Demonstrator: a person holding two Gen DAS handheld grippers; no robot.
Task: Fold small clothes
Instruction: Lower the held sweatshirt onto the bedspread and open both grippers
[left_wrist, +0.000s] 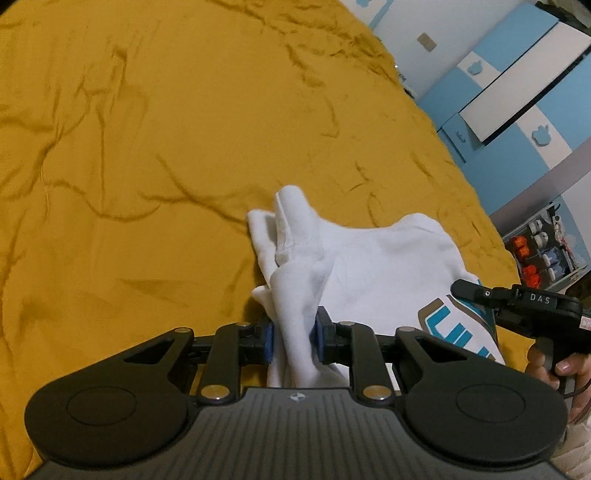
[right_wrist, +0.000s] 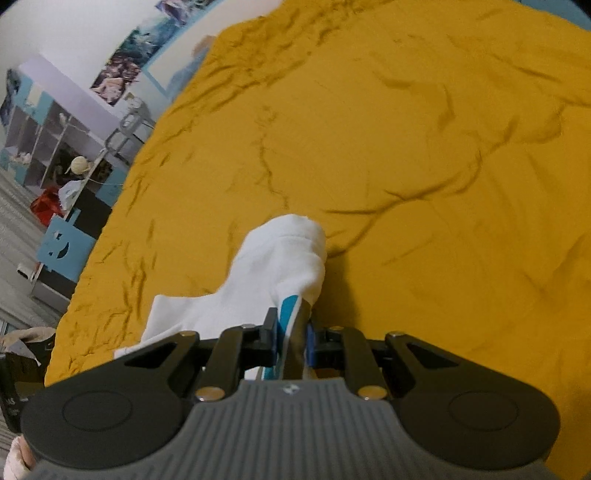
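Note:
A small white garment (left_wrist: 369, 266) with a teal print lies bunched on the mustard-yellow bed sheet (left_wrist: 147, 147). My left gripper (left_wrist: 294, 338) is shut on a gathered fold of its white cloth, blue pads pressing from both sides. In the right wrist view my right gripper (right_wrist: 291, 339) is shut on another part of the same garment (right_wrist: 280, 258), at the teal print, and the cloth trails forward and to the left over the sheet (right_wrist: 406, 147). In the left wrist view the right gripper's body (left_wrist: 517, 306) shows at the right edge, held by a hand (left_wrist: 565, 369).
A blue and white wardrobe (left_wrist: 517, 92) and a shelf of toys (left_wrist: 543, 251) stand beyond the bed's right side. Open shelving (right_wrist: 55, 147) and a blue cut-out panel (right_wrist: 62, 251) stand off the bed's left edge. Wrinkled sheet stretches ahead of both grippers.

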